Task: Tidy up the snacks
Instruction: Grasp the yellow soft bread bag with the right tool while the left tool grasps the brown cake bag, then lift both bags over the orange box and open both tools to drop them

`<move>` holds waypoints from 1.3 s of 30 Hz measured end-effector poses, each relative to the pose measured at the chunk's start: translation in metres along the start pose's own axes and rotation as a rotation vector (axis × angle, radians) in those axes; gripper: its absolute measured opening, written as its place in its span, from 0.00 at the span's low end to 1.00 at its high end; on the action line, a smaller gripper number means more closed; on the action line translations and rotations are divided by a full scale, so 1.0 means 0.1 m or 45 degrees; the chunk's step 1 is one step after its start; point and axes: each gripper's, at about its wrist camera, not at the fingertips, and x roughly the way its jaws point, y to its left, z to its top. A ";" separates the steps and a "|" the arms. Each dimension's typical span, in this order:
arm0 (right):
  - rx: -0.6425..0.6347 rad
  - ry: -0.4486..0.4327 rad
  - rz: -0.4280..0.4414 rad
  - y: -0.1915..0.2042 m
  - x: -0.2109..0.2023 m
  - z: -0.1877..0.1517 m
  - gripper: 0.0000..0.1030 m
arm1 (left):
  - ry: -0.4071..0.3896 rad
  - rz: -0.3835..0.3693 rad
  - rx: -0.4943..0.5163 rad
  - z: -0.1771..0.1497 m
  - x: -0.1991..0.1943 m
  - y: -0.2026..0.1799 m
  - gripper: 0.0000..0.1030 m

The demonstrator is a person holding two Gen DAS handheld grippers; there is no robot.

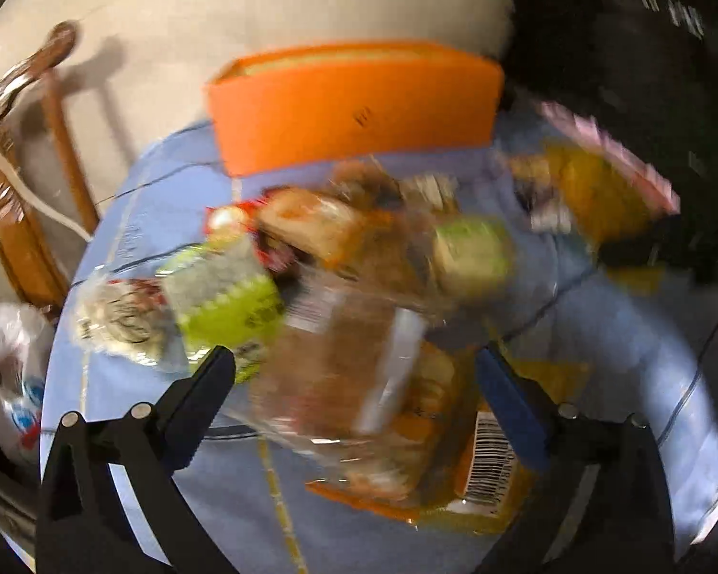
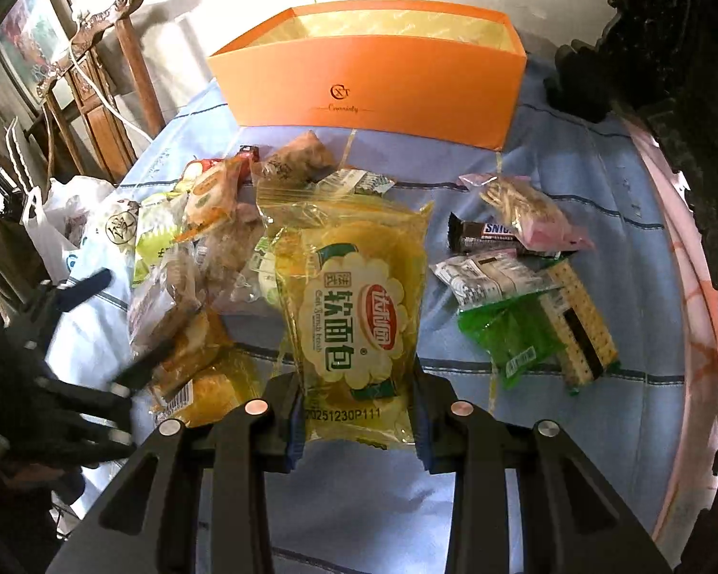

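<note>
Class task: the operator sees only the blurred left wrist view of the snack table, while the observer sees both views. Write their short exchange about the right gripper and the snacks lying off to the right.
Operator: Is the right gripper holding anything?
Observer: Yes. The right gripper has its jaws shut on a yellow bread pack.
Operator: My right side is a smear. Which snacks lie there?
Observer: A Snickers bar, with a pink bag of sticks lying partly over it.
</note>
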 end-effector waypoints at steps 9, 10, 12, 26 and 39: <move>0.019 -0.020 -0.011 -0.07 -0.06 0.00 0.34 | -0.043 -0.144 -0.151 0.06 -0.08 0.28 0.25; 0.020 -0.021 -0.009 -0.08 -0.06 0.00 0.34 | -0.045 -0.179 -0.195 0.06 -0.12 0.32 0.16; 0.018 -0.023 -0.004 -0.08 -0.06 0.00 0.34 | -0.039 -0.241 -0.257 0.06 -0.16 0.41 0.00; -0.037 0.008 0.019 0.08 -0.01 0.03 0.34 | 0.027 0.039 0.051 0.01 0.09 0.20 0.96; -0.021 -0.007 0.017 -0.03 -0.05 0.04 0.34 | 0.029 -0.178 -0.190 -0.14 -0.12 0.39 0.70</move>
